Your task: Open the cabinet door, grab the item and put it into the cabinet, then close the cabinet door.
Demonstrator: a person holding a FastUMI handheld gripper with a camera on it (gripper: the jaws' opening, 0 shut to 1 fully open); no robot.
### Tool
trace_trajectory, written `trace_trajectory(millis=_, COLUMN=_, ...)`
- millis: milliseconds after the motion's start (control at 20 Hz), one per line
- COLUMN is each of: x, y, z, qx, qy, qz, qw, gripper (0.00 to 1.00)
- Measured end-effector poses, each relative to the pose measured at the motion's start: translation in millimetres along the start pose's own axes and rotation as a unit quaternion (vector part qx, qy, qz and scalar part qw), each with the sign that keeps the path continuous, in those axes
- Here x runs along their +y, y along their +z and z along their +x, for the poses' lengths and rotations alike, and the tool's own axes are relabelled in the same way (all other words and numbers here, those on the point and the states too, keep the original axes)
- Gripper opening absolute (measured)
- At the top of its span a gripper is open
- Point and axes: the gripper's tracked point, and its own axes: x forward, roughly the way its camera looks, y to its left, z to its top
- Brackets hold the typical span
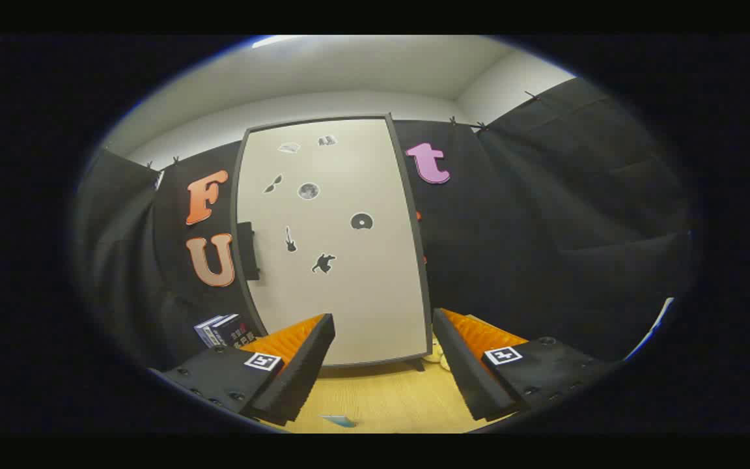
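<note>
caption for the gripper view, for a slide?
Open gripper, holding nothing, faces the closed cabinet door with its dark handle across the wooden table; books stand beside the cabinet.

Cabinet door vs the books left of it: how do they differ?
The cabinet door is tall, pale and upright, dotted with small dark stickers; the books are small, dark-covered and low beside its bottom corner. The door has a dark handle on its left edge; the books have none. Both lie beyond the open, empty claw.
</note>
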Motion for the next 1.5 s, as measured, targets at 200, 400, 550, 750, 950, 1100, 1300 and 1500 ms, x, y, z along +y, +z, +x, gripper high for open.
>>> trace_trajectory(millis=200, x=2, y=-1, z=1, qx=0.001, qy=0.002, qz=0.000, qw=1.000, gripper=0.98)
trace_trajectory(millis=400, x=1, y=-1, z=0, qx=0.001, qy=0.002, qz=0.001, qw=1.000, gripper=0.98)
trace_trajectory(millis=550, x=1, y=-2, z=-1, qx=0.002, qy=0.001, qz=0.001, qw=1.000, gripper=0.98)
trace_trajectory(millis=750, x=1, y=2, z=-1, qx=-0.004, qy=-0.005, qz=0.003, qw=1.000, gripper=0.98)
trace_trajectory(millis=950, x=14, y=9, z=5, qx=-0.006, qy=0.003, qz=-0.002, qw=1.000, gripper=0.98)
trace_trajectory(millis=1100, x=40, y=23, z=20, qx=-0.006, qy=0.032, qz=-0.001, qw=0.999, gripper=0.98)
trace_trajectory(millis=1300, x=96, y=58, z=44, qx=-0.029, qy=0.094, qz=-0.002, qw=0.995, gripper=0.98)
trace_trajectory(millis=1500, x=151, y=77, z=77, qx=-0.029, qy=0.128, qz=-0.019, qw=0.991, gripper=0.97)
